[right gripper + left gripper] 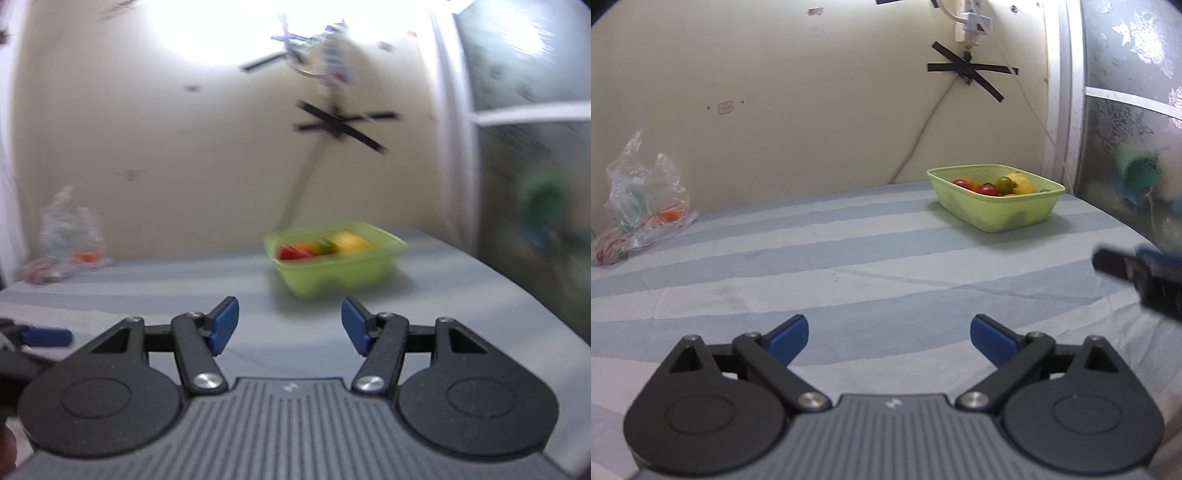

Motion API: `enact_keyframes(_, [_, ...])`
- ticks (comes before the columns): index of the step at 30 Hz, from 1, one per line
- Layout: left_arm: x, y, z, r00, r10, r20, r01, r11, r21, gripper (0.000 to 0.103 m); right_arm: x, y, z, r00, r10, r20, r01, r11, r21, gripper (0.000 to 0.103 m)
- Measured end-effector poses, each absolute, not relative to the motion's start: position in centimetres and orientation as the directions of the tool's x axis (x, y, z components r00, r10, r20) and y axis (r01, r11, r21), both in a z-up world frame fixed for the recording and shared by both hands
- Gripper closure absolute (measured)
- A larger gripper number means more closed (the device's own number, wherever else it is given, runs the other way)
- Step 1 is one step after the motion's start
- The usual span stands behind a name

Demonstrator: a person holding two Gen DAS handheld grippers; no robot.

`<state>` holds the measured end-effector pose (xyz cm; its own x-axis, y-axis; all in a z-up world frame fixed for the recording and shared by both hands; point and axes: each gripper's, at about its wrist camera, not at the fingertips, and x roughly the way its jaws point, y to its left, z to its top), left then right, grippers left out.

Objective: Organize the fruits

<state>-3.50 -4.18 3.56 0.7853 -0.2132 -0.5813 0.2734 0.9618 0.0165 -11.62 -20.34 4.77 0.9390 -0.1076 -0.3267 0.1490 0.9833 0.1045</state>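
Left wrist view: green basket (997, 214) sits near the far right corner of the bed (849, 258), close to the wall. Inside it a yellow fruit (1021, 183), likely a lemon, a green-brown round fruit (1004, 182), plus several small red tomatoes (973, 186), cherry type, glossy. All heaped at the basket's far end; near end looks empty, though fruit shadows show through the translucent wall.

Clear plastic bag (642, 206) lies crumpled at the far left edge of the bed, against the wall, well apart from the basket. Something orange (670, 214) shows inside, maybe more fruit; reddish bits lower in the bag, can't ID.

Progress, my read: most fruit already in the basket, nothing loose on the striped sheet between bag and basket. Left to do prob. just what's in the bag, if that counts. Could be near done.

Left tool (889, 334): jaws spread wide, nothing between them, over the near part of the bed. Right tool (290, 325): partly open, empty too, aimed toward the basket; right wrist view is blurred, so fine detail is lost. Each tool's tip shows at the edge of the other's view, side by side, not touching.
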Motion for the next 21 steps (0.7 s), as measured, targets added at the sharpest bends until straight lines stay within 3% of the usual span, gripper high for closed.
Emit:
enact_keyframes(4, [-3.9, -4.8, 3.4, 0.780, -0.207, -0.590, 0.276, 0.961, 0.028, 0.000, -13.6, -20.2, 4.1, 0.916, -0.132, -0.378, 0.193, 0.973, 0.128, 0.039])
enact_keyframes(21, [-6.2, -3.9, 3.8, 0.804, -0.144, -0.577, 0.205, 0.978, 0.042, 0.000, -15.1, -19.5, 3.9, 0.910, -0.095, -0.405, 0.166, 0.976, 0.144, 0.033])
